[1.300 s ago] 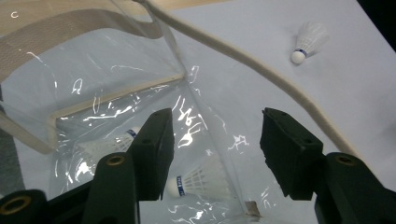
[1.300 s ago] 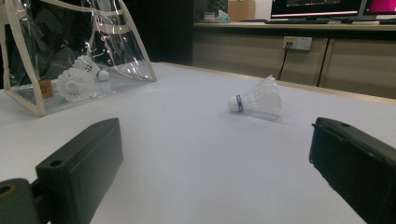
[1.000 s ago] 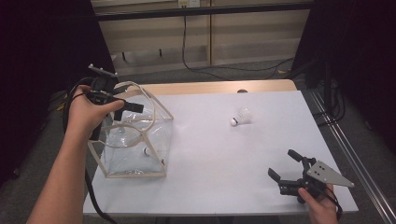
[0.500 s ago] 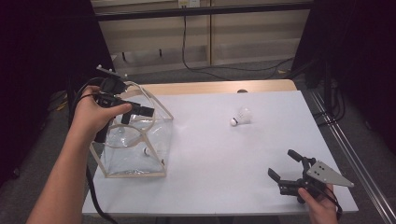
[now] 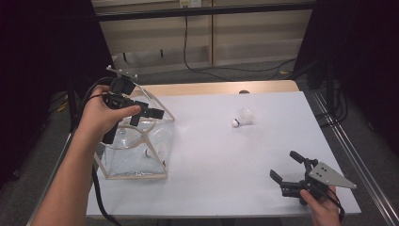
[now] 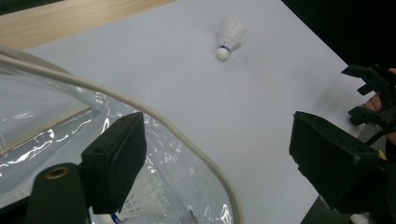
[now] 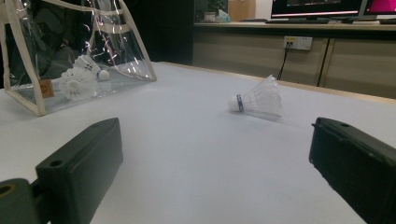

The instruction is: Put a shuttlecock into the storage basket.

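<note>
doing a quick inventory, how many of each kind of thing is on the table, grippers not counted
shuttlecocks: 3, one loose on the white table, two inside the bag
clear bag: 1
total: 4

Black two-jaw left gripper and right gripper, right carrying a grey triangular plate.

The surface is covered by a white sheet, with a wooden edge left bare at the far side. A clear plastic bag is stood at its left; a white shuttlecock is laid right of centre.
</note>
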{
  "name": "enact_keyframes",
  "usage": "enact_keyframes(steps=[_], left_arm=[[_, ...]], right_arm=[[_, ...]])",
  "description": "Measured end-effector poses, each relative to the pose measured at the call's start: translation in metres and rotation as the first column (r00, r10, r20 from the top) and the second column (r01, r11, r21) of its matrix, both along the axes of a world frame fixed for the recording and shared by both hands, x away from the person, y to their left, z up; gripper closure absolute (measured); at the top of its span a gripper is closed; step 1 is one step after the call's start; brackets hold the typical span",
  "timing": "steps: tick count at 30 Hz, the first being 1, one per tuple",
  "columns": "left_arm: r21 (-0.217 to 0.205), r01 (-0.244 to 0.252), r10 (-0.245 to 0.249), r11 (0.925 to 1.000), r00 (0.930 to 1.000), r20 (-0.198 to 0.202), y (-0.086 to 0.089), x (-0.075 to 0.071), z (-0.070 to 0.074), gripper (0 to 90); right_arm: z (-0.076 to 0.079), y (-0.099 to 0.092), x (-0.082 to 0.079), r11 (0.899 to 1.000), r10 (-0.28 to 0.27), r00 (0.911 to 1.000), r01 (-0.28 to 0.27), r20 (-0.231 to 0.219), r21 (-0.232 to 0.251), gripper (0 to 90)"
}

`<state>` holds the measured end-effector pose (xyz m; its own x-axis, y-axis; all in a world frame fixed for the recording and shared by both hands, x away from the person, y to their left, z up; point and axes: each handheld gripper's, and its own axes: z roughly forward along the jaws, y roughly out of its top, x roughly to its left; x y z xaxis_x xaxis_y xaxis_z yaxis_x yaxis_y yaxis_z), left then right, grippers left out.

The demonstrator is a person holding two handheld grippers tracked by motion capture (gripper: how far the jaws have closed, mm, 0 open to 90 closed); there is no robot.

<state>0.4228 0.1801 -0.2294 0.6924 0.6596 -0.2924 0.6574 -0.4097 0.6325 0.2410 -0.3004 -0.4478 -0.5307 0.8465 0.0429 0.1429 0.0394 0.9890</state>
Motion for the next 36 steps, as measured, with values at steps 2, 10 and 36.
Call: enact_keyframes(steps=[2,10,36], left_arm=[[-0.003,0.010,-0.010,0.9999,0.9999,0.005,-0.003,-0.001,0.000,17.6],[-0.012,0.040,-0.040,0.9991,0.9991,0.013,-0.013,-0.004,-0.001,14.3],[-0.015,0.090,-0.089,0.9959,0.9957,0.027,-0.033,-0.011,-0.004,8.6]], right_arm=[[0.000,0.000,0.000,1.000,0.000,1.0000,0.000,0.001,-0.001,2.4],[0.000,0.000,0.000,1.000,0.000,1.0000,0.000,0.000,-0.003,2.5],[0.000,-0.001,0.000,1.000,0.000,1.0000,0.000,0.001,-0.003,2.5]])
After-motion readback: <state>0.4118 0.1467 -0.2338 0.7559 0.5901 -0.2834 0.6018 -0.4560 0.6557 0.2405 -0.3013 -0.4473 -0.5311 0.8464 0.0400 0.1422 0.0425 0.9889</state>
